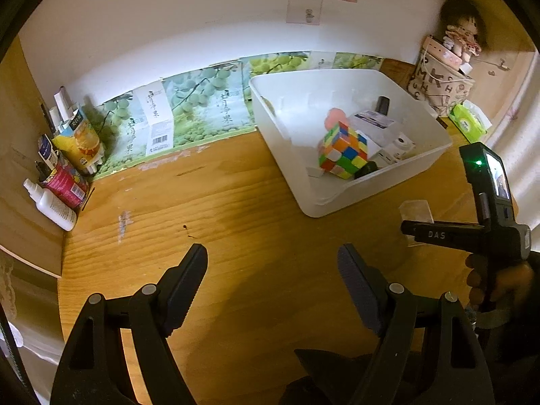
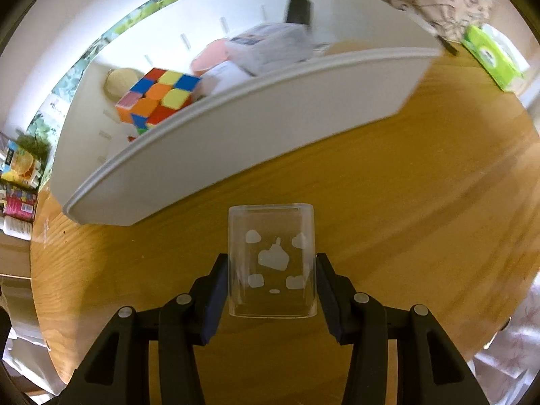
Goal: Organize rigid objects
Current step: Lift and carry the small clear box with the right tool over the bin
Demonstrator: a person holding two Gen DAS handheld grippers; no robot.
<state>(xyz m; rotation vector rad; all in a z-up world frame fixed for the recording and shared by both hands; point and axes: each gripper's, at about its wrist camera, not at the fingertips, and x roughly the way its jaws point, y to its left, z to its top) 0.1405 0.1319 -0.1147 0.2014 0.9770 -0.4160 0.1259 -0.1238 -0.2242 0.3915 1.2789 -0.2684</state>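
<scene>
Right wrist view: the right hand-held gripper (image 2: pixel 271 280) pinches a clear block (image 2: pixel 272 260) between its pads, above the wooden worktop (image 2: pixel 405 202). Ahead sits a white bin (image 2: pixel 236 128) holding a puzzle cube (image 2: pixel 158 96). The left hand-held gripper (image 1: pixel 272 270) stands spread, empty.

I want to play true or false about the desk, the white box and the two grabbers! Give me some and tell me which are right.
1. The colourful puzzle cube is inside the white bin. True.
2. The right gripper has a see-through block between its jaws. True.
3. The left gripper holds the puzzle cube. False: its jaws are apart with nothing between them.
4. The see-through block is already in the bin. False: it is outside, over the wooden desk.
5. A green tissue box sits inside the bin. False: it is on the desk beyond the bin.
</scene>
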